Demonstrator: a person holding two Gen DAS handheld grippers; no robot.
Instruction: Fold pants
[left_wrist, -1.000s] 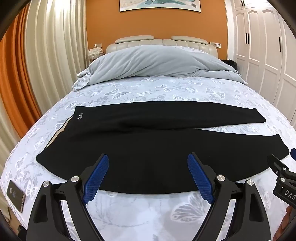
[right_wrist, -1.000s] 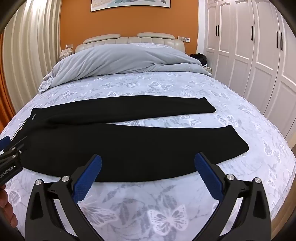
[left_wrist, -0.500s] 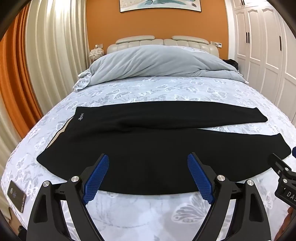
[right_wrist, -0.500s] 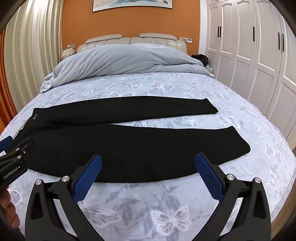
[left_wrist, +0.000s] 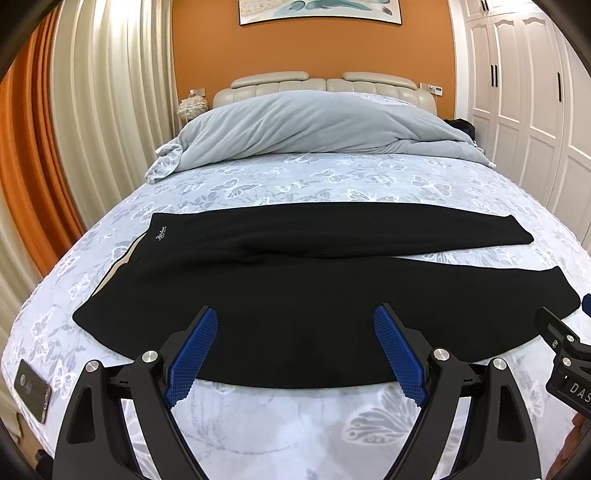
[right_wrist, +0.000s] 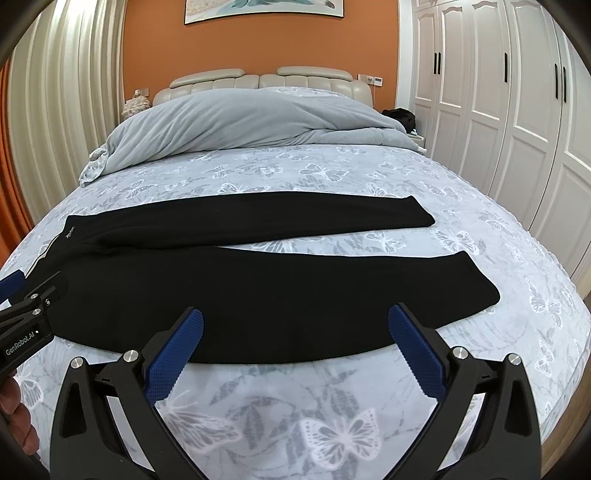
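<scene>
Lying flat: black pants (left_wrist: 295, 280) on butterfly-print bed (left_wrist: 332, 177), orange wall (left_wrist: 314, 51) behind.

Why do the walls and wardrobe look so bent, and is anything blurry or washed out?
Both wrist views are fisheye: curtains and wardrobe doors bow outward, corners go dark. Focus is sharp throughout. The black pants show almost no fabric detail in either view; no strong glare, shadows soft.

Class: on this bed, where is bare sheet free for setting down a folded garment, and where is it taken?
Free: the butterfly-print sheet between the grey duvet and the black pants; the near strip by the open right claw; the bed's right side. Taken: the middle band under the pants, and the left edge by the dark phone.
</scene>
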